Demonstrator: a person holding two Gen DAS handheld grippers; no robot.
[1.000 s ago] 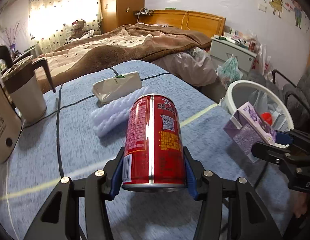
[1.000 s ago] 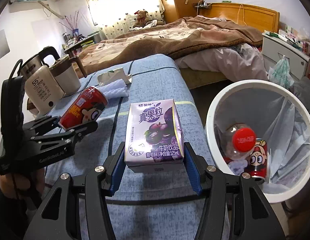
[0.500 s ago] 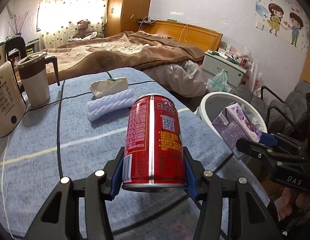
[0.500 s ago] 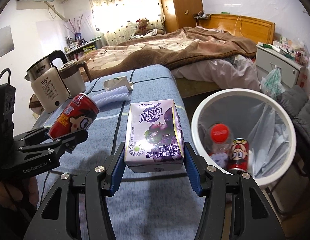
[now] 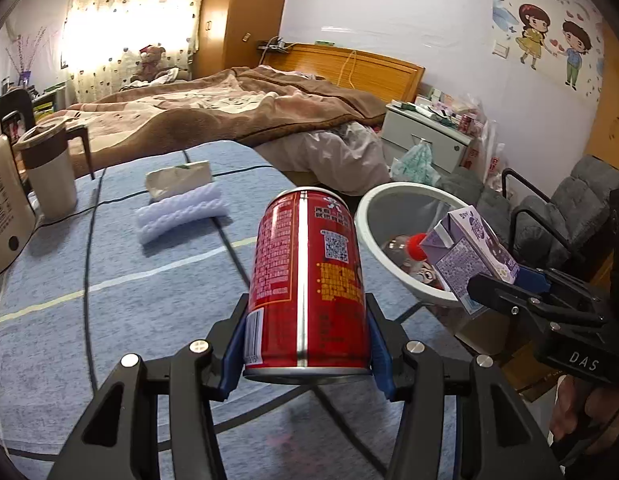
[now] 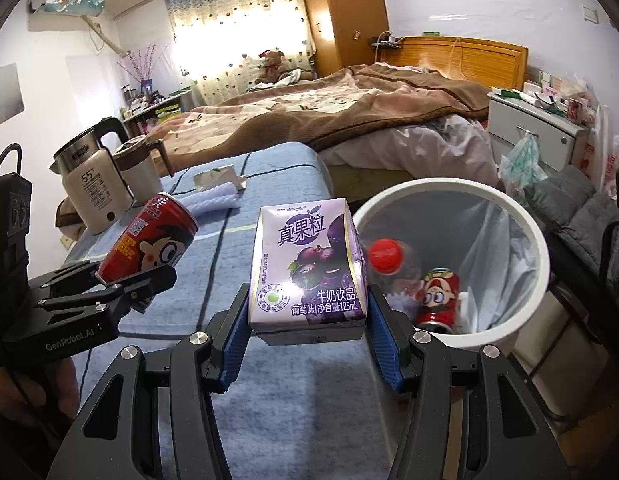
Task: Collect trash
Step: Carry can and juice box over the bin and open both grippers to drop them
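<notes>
Bright daylight blown out through the curtain (image 5: pixel 121 32) at 11 o'clock, soft shadows on the table (image 5: pixel 109 280), glare stripe down the can (image 5: pixel 305 280), strong fisheye bending, dark vignetted corners, focus sharp

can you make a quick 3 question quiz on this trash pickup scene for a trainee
1. True or false: the left hand-held gripper is shut on a red can.
2. What does the right hand-held gripper hold? A) purple milk carton B) tissue pack C) kettle
3. Fill in: inside the white trash bin lie a bottle with a ___ cap and another red can.

Key: 1 true; 2 A; 3 red
</notes>
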